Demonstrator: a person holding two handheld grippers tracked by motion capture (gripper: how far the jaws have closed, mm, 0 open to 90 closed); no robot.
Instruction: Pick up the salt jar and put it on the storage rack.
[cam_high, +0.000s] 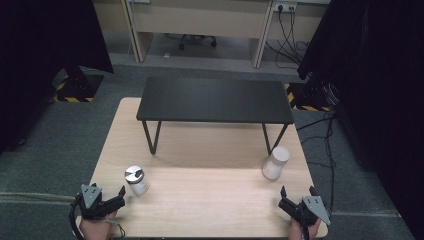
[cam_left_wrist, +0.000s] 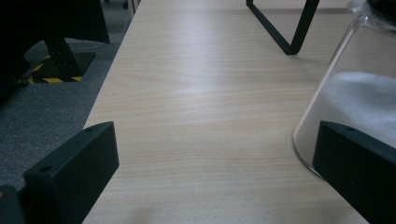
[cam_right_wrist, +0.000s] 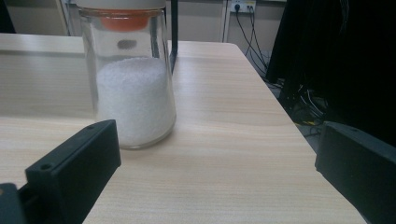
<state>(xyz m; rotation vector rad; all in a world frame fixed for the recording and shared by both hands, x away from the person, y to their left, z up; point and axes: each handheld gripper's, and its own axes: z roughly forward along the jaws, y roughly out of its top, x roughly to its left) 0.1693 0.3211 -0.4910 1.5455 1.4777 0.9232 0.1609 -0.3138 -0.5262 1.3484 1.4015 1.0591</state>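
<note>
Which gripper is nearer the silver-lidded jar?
Left. The left gripper sits just below and left of the silver-lidded jar, jaws open, jar beside its right jaw. The right gripper is across the table, near the white-lidded jar.

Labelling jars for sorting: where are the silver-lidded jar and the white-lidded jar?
silver-lidded jar (cam_high: 136, 180), high view, on its glass body.
white-lidded jar (cam_high: 276, 163), high view, on its side wall.

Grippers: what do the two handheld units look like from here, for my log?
Both are black, with two blocky jaws each. The left gripper and right gripper each carry a grey three-cornered plate on top. A cable trails from the left one. Each jaw has a small hole near its tip. No sleeves visible.
</note>
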